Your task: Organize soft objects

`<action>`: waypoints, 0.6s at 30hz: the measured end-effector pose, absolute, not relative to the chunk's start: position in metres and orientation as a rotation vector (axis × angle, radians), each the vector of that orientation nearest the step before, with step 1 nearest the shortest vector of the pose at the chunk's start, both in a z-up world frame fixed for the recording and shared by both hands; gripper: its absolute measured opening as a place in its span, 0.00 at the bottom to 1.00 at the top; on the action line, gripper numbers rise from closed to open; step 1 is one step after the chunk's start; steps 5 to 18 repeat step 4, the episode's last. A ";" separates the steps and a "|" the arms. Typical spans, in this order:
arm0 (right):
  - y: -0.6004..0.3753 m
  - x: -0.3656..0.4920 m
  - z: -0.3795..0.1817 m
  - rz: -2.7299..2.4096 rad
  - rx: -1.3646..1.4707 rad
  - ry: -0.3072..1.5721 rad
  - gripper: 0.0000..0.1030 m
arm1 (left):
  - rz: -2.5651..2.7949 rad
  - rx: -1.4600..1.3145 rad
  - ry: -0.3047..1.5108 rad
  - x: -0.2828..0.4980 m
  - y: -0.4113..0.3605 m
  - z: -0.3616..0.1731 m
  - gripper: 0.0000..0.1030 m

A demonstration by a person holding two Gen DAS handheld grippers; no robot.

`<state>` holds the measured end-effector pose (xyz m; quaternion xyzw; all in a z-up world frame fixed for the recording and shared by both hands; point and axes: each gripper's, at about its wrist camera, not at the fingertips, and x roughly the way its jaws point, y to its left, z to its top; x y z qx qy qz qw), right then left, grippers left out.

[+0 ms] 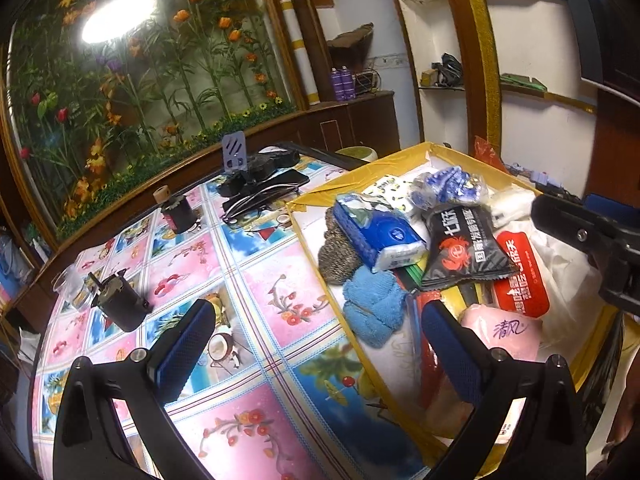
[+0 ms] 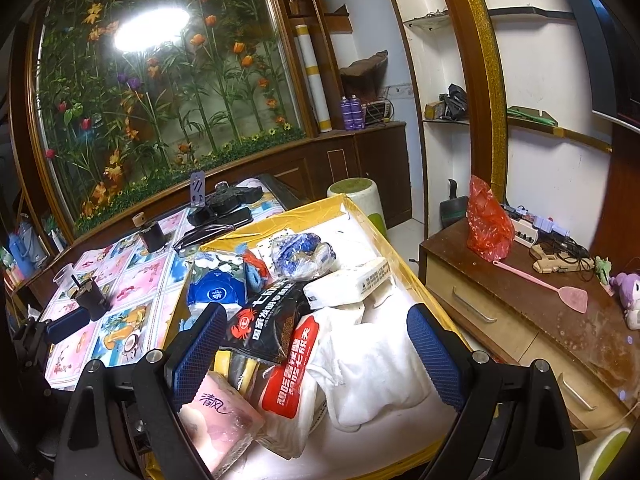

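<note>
Tongs on both sides are gaping wide and gripping nothing. Soft goods are lying heaped in the yellow-rimmed box (image 2: 420, 284) — the white towel (image 2: 372, 364) is sitting straight ahead of the right gripper (image 2: 316, 364), between its pads, long axis running away from it. The left gripper (image 1: 316, 360) is straddling the box edge, nearer the blue knit cloth (image 1: 374, 304). Crowding the towel are the red snack pouch (image 2: 292, 368), the black crab packet (image 2: 268, 328) and the pink tissue pack (image 2: 220, 424); these look likely to snag
</note>
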<state>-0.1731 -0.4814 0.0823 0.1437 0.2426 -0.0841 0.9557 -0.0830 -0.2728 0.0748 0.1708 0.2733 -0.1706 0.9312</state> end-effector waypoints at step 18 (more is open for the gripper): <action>-0.481 -0.174 0.082 -0.175 0.290 0.493 0.91 | -0.338 0.327 0.556 -0.081 -0.267 0.074 1.00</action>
